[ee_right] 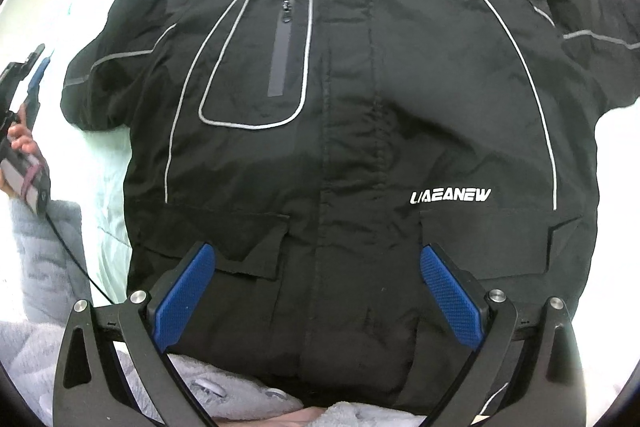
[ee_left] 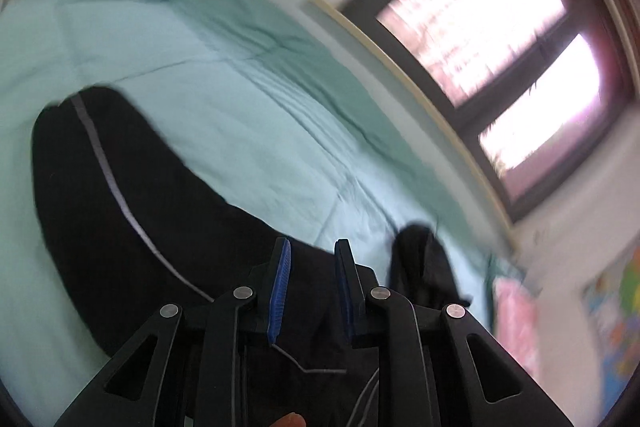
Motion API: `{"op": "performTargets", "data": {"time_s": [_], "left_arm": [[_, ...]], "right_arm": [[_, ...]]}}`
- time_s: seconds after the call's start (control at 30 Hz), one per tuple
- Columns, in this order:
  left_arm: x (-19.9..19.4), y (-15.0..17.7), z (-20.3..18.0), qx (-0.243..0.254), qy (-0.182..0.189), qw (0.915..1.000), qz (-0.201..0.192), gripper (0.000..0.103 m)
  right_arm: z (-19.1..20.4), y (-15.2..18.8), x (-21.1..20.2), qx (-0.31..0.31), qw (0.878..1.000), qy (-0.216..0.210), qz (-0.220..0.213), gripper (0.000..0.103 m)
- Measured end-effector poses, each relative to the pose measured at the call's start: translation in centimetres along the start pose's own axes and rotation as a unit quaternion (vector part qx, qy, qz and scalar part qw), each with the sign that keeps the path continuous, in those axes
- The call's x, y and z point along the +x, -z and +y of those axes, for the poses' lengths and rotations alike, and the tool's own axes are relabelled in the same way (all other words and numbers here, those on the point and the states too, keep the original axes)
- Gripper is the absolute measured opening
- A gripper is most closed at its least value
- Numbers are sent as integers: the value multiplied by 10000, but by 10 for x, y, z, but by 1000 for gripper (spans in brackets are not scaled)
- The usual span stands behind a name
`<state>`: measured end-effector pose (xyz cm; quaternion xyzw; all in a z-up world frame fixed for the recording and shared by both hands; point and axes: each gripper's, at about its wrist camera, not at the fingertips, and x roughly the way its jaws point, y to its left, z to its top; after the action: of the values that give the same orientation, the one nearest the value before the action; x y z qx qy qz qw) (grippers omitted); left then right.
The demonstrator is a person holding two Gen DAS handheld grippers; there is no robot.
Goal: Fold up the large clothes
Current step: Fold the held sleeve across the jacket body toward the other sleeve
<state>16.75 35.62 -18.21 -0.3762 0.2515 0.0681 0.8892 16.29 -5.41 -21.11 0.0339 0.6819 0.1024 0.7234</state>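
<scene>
Two grippers up, one black jacket (ee_right: 360, 107) flat on the mint sheet (ee_left: 200, 67), front side up, zipped, sleeves out to both sides. Right gripper (ee_right: 316, 255) points steeply down over the hem: jaws wide apart, nothing between the blue pads, left pad over one lower pocket flap, right pad just below the white logo (ee_right: 450, 195). Chest pocket (ee_right: 260, 59) w/ grey piping sits further ahead, left of centre. Left gripper (ee_left: 312, 247): jaws nearly together, narrow gap, no cloth seen pinched; it's off the jacket's sleeve edge. Ahead of it, sleeve and sheet; window (ee_left: 500, 27) up right, view blurred. Grey fleece sleeve (ee_right: 44, 247) low left.
</scene>
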Motion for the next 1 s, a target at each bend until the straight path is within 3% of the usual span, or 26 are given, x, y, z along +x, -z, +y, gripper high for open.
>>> {"op": "performTargets", "data": {"time_s": [0.03, 0.1, 0.13, 0.17, 0.27, 0.37, 0.47, 0.6, 0.73, 0.83, 0.9, 0.93, 1.0], "left_arm": [[-1, 0, -2, 33, -45, 10000, -72, 24], [-5, -4, 9, -258, -129, 9992, -290, 45], [-7, -8, 20, -419, -176, 9982, -394, 79], [-12, -12, 38, -665, -342, 9957, -552, 93], [-23, -18, 81, -1180, -1043, 9838, -859, 93], [-30, -18, 127, -1735, -1912, 9611, -980, 94], [-20, -10, 153, -1705, -2407, 9506, -970, 94], [13, 2, 177, -1807, -2216, 9579, -274, 94], [24, 8, 176, -1742, -2387, 9546, -388, 94], [19, 9, 178, -2077, -2004, 9559, -544, 93], [13, 10, 177, -2433, -1385, 9584, -562, 78], [14, 11, 175, -2562, -1181, 9580, -519, 60], [24, 12, 173, -2601, -1159, 9579, -369, 56]], "right_arm": [[0, 1, -1, -14, 10000, 0, -15, 103], [2, 3, -4, -93, 9999, 19, -72, 103], [2, 4, -5, -112, 9999, 19, -83, 103], [1, 5, -6, -120, 9999, 12, -86, 103], [-5, 5, -5, -12, 10000, -24, -46, 103], [-9, 3, -2, 135, 9999, -76, 18, 103], [-7, 2, 2, 131, 9998, -75, 93, 103], [6, 2, 7, -88, 9998, -18, 200, 103], [12, 5, 12, -208, 9993, 31, 311, 103], [12, 6, 13, -200, 9991, 44, 362, 103], [10, 5, 15, -162, 9991, 32, 379, 103], [10, 5, 15, -158, 9991, 29, 387, 103], [12, 5, 17, -182, 9989, 7, 432, 103]]}}
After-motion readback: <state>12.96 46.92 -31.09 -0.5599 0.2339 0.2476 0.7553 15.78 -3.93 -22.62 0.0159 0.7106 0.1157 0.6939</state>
